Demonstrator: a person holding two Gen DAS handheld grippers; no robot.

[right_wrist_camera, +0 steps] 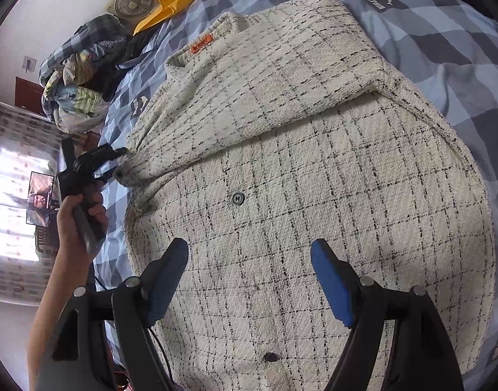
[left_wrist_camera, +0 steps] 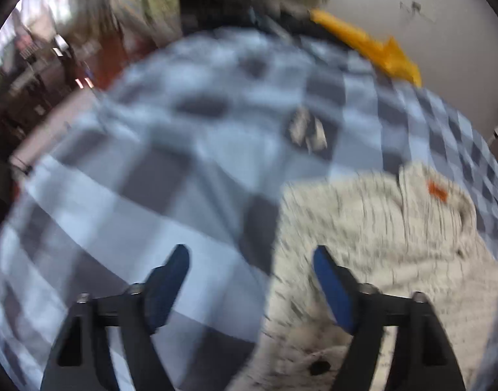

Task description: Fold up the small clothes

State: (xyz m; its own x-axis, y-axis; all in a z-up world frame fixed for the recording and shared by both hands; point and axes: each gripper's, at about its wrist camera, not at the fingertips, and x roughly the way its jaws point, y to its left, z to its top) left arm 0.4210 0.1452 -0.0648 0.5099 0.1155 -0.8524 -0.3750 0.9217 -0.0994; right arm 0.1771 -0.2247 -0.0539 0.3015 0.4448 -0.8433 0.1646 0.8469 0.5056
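Two blue-padded black grippers in view, both with jaws spread and nothing between the pads. Left gripper (left_wrist_camera: 250, 270) over the left edge of a cream tweed jacket with thin black check lines (right_wrist_camera: 314, 163); left wrist view motion-blurred, left pad above the blue-and-grey checked bedsheet (left_wrist_camera: 118, 202), right pad above the cream cloth. Seen again in the right wrist view at the jacket's left edge, held in a bare hand (right_wrist_camera: 81, 218), fingertips just beside a folded-in corner bearing a dark button; contact with the cloth not resolvable. Right gripper (right_wrist_camera: 249, 267) poised above the near middle of the jacket, pads apart from the fabric.

Jacket spread flat on the bed, collar at the far end with a small orange label (right_wrist_camera: 202, 43). One panel folded diagonally across the far half, edge running from the left corner up toward the right. Round dark button (right_wrist_camera: 238, 198) at centre, another near the bottom hem.

Far left on the bed: heap of crumpled mixed clothes (right_wrist_camera: 79, 75). Beside it, against the white wall, a yellow-orange padded envelope (right_wrist_camera: 174, 3) and a beige square fan (right_wrist_camera: 133, 1).
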